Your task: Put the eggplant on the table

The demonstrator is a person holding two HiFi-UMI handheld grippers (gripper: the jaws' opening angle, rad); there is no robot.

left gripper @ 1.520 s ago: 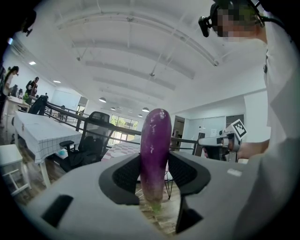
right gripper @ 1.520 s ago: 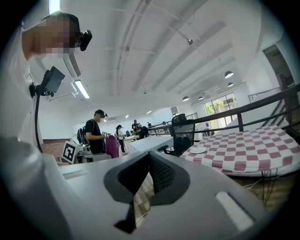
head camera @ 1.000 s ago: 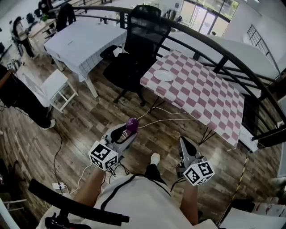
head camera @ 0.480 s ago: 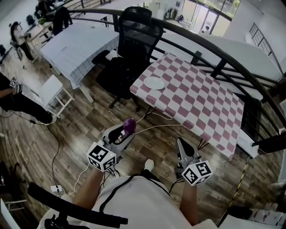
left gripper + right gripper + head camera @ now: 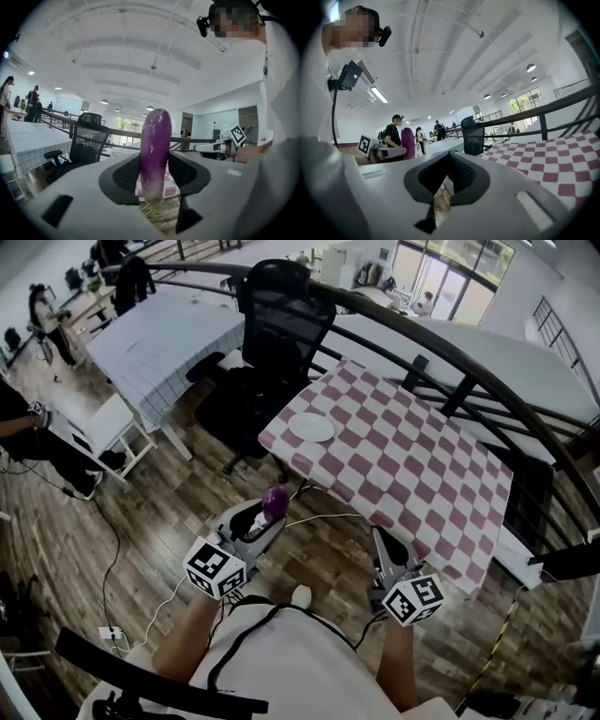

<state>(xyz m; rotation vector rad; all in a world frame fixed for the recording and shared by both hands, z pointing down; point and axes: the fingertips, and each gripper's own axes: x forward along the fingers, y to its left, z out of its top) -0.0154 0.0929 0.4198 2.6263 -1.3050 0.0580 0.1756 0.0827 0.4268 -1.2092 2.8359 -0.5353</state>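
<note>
A purple eggplant [image 5: 275, 500] stands upright between the jaws of my left gripper [image 5: 265, 514], which is shut on its lower part. In the left gripper view the eggplant [image 5: 155, 150] fills the middle, stem end down, with both pads pressed on it. My right gripper [image 5: 386, 542] is held level beside it, jaws together and nothing between them [image 5: 449, 164]. Both grippers hang over the wooden floor, just short of the near edge of the pink-and-white checkered table [image 5: 403, 456]. A white plate [image 5: 311, 427] lies near that table's left corner.
A black office chair [image 5: 281, 324] stands behind the table's left end. A dark curved railing [image 5: 487, 362] runs behind the table. A table with a white cloth [image 5: 169, 334] and a white stool [image 5: 108, 423] stand at the left. Cables [image 5: 141, 615] lie on the floor.
The checkered table, plate and chair have slid nearer to me and leftward in the head view. Both grippers keep their pose, the eggplant still gripped.
</note>
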